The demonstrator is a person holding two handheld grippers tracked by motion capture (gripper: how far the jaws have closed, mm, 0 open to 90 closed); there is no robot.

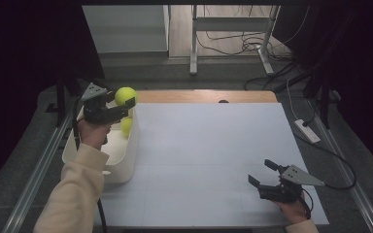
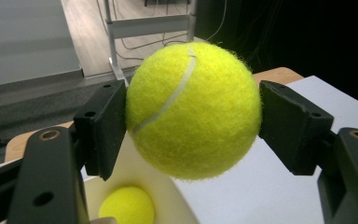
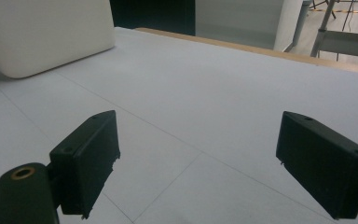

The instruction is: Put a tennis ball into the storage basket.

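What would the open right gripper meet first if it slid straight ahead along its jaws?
Probably nothing soon: the right gripper faces bare white table surface. The white plastic bin sits off to one side, though depth is hard to judge.

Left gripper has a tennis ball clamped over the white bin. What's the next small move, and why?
Probably lower it a little, then open. The left gripper holds the fuzzy yellow tennis ball above the white plastic bin, near its far rim, where a second yellow ball already lies.
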